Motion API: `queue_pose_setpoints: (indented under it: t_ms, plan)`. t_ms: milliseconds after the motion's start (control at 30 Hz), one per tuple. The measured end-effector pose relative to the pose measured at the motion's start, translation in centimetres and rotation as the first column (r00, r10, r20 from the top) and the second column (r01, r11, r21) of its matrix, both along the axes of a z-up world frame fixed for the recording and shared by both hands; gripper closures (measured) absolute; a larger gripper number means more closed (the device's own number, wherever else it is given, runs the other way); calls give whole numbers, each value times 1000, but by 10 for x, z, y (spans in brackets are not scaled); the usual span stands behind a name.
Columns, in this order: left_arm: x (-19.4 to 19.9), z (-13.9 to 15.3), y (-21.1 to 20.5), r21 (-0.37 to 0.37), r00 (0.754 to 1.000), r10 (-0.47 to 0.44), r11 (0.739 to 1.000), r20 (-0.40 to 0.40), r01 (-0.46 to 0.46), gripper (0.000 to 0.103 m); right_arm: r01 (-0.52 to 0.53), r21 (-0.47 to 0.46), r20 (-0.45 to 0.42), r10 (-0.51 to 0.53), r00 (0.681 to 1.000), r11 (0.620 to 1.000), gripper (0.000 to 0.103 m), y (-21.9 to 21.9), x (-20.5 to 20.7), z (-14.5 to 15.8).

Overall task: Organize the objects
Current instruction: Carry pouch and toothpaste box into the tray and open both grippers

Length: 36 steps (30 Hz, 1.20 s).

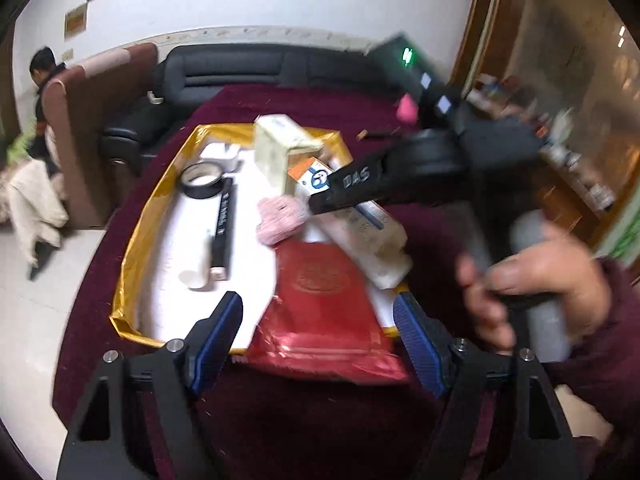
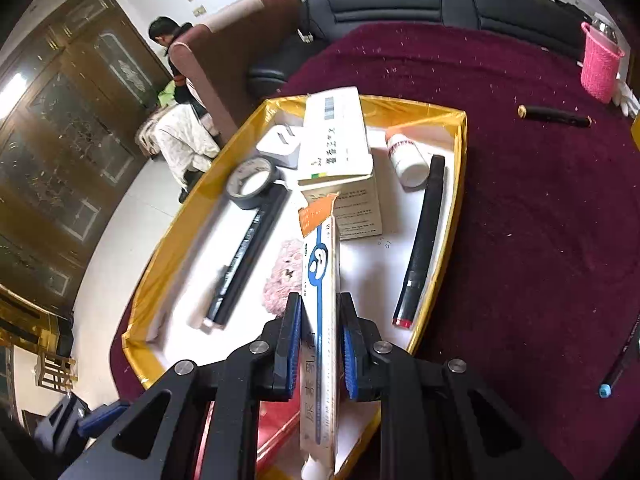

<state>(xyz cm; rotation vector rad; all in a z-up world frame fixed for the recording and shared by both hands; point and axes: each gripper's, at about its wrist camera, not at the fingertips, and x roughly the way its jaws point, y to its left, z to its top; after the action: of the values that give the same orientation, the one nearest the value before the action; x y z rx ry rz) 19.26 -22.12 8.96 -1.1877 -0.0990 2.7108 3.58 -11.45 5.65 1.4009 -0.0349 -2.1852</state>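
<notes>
Right tool (image 2: 320,354) of ours clamps a long white-and-orange carton (image 2: 320,280) above the gold-rimmed white tray (image 2: 460,152) on the maroon-clothed table (image 2: 540,220), while our left tool (image 1: 318,330) stands open, empty, over a red booklet (image 1: 324,304).

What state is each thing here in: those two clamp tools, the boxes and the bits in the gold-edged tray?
Left gripper: jaws open, nothing between them.
Right gripper: shut on the long white and orange carton, held above the tray.
Gold-rimmed white tray: open, partly filled.
Black tape roll: lying flat.
Small white bottle: on its side.
Red-tipped black marker: lying capped.
Red packet: overhanging the tray's near edge.
</notes>
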Motion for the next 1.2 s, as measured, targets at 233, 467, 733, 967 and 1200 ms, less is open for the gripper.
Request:
queue_pose_setpoints:
  t_ms: [233, 467, 733, 967, 1200]
  plan:
    - [-50, -24, -23, -10, 990, 103, 995, 94, -103, 26, 35, 10, 32, -36, 999, 999, 84, 4, -13, -8]
    - [-86, -39, -30, -127, 975, 206, 973, 88, -194, 27, 62, 36, 44, -64, 997, 997, 84, -5, -30, -17]
    - [-72, -20, -62, 111, 978, 189, 974, 84, -198, 26, 73, -31, 39, -72, 997, 997, 74, 4, -35, -4]
    - [-21, 11, -110, 254, 960, 280, 929, -11, -268, 18, -40, -204, 123, 66, 990, 978, 47, 31, 23, 24]
    - [5, 17, -143, 317, 929, 369, 885, -29, -342, 17, -186, -231, 202, 234, 951, 955, 35, 24, 72, 18]
